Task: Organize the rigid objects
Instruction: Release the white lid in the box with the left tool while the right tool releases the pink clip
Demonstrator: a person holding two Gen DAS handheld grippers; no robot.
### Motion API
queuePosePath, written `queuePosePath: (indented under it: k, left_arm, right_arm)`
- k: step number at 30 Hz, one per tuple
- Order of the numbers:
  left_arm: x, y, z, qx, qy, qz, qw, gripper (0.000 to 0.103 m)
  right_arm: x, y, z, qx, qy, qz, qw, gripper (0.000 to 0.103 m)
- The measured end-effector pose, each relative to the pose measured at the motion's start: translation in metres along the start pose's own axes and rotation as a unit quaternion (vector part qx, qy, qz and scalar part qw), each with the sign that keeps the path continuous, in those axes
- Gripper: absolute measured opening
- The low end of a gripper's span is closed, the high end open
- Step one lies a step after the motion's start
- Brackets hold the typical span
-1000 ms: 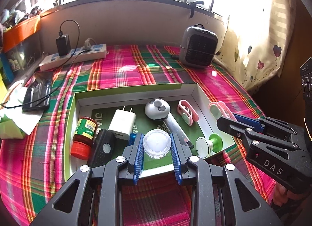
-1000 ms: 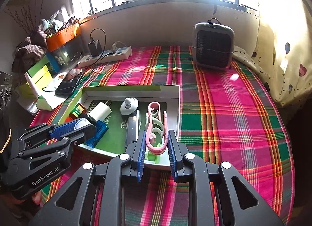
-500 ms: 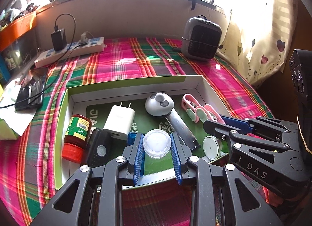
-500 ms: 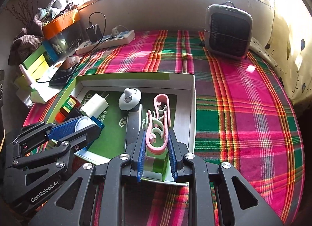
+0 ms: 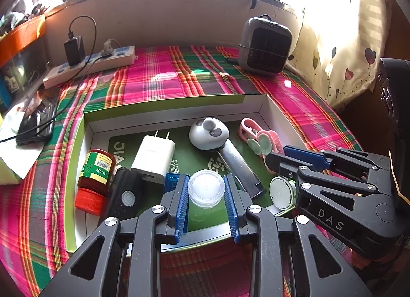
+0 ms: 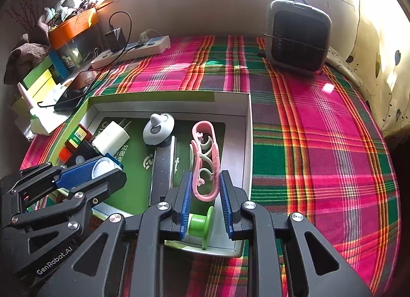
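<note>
Two grippers are seen over the open box point(image 5: 176, 103) on the plaid cloth point(image 6: 320, 128). The left gripper point(image 5: 206, 189) is narrowly parted and clamped on a clear round jar point(image 5: 206, 188), which is held above the box's green floor near the front wall. The right gripper point(image 6: 205, 189) is drawn to its narrowest on a pink clip point(image 6: 205, 169), held upright by its near end just inside the right wall, above a green spool point(image 6: 201, 224). Compared with a second earlier, the clip has been brought down from outside the box corner to beside another pink clip point(image 5: 247, 130) already lying there; the jar's place is hardly changed.
</note>
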State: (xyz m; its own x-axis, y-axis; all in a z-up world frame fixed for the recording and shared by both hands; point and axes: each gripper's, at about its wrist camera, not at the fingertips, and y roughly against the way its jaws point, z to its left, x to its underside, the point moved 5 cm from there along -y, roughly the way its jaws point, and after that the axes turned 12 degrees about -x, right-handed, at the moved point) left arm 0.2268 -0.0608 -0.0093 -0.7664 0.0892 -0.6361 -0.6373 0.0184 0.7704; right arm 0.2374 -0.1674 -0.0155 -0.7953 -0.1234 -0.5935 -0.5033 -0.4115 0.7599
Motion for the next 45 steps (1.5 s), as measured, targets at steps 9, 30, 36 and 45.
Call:
queuePosePath:
  k: [9, 30, 36, 45]
  left_arm:
    - [0.001, 0.001, -0.001, 0.005, 0.002, 0.000, 1.0000, 0.027]
    - [0.003, 0.003, -0.001, 0.001, 0.001, 0.001, 1.0000, 0.033]
    - [0.004, 0.009, 0.001, -0.002, 0.005, -0.004, 1.0000, 0.036]
    - [0.007, 0.022, 0.003, -0.009, 0.010, -0.011, 0.9999, 0.038]
  right_arm:
    - [0.000, 0.000, 0.001, 0.002, 0.001, -0.003, 1.000, 0.023]
    - [0.005, 0.004, 0.002, -0.007, -0.007, -0.014, 1.000, 0.027]
    - [0.007, 0.008, 0.005, -0.010, -0.008, -0.020, 1.000, 0.032]
    - [0.009, 0.020, 0.008, 0.003, -0.006, -0.037, 0.999, 0.047]
